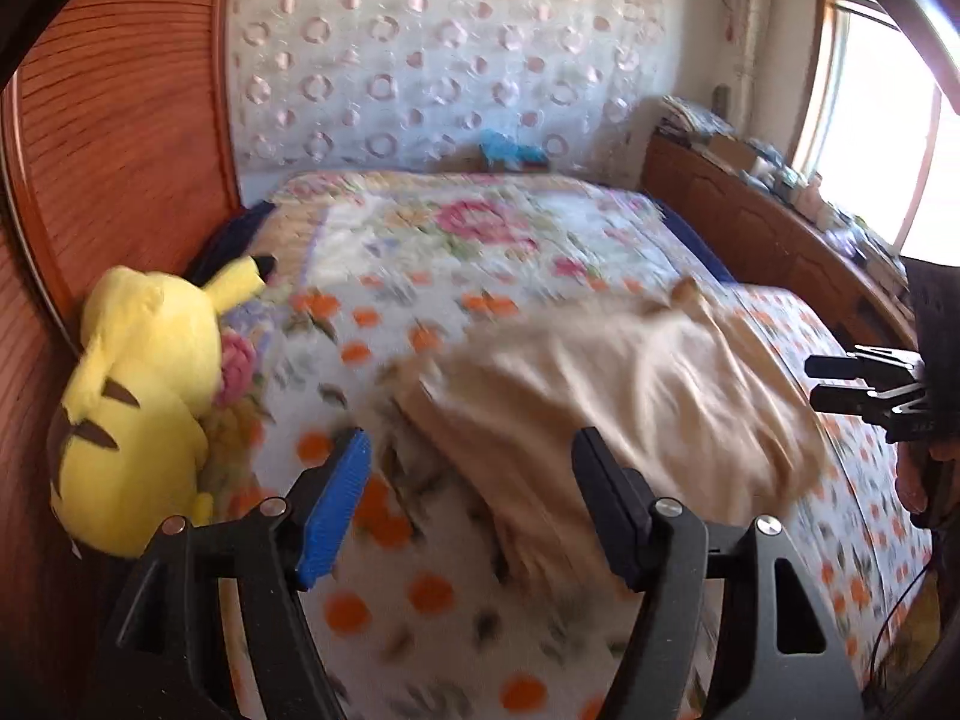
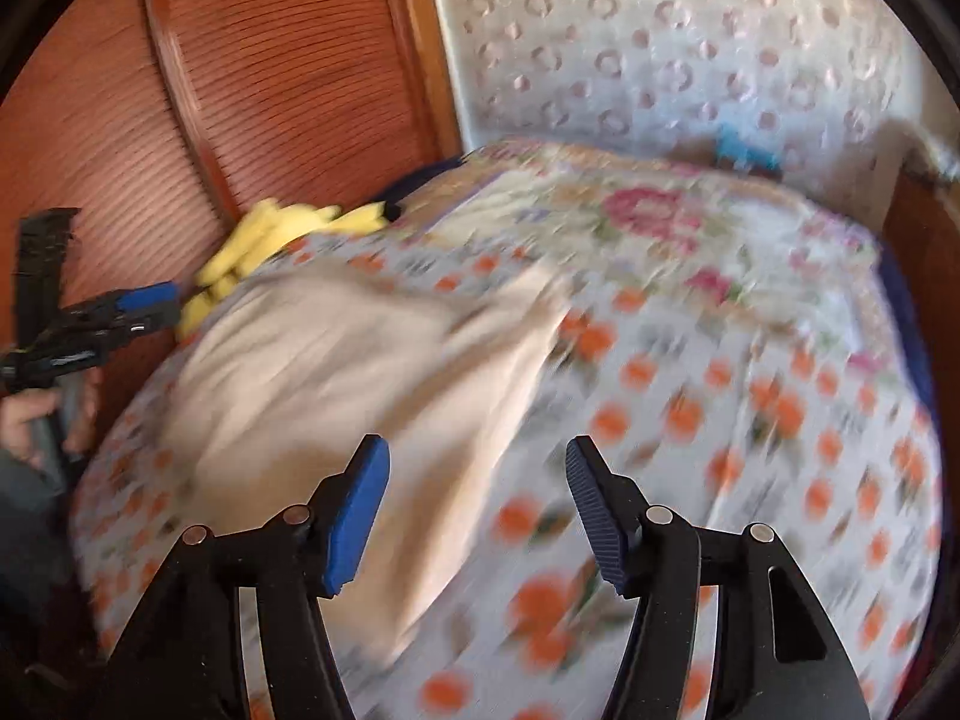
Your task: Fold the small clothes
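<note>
A beige garment lies rumpled on the floral bedspread; it also shows in the right wrist view, blurred. My left gripper is open and empty, above the garment's near left edge. My right gripper is open and empty, above the garment's right edge. The right gripper also shows at the right edge of the left wrist view. The left gripper shows at the left of the right wrist view.
A yellow plush toy lies at the bed's left edge against a red-brown slatted wooden panel. A wooden cabinet with clutter runs along the right under a bright window. A padded headboard stands behind.
</note>
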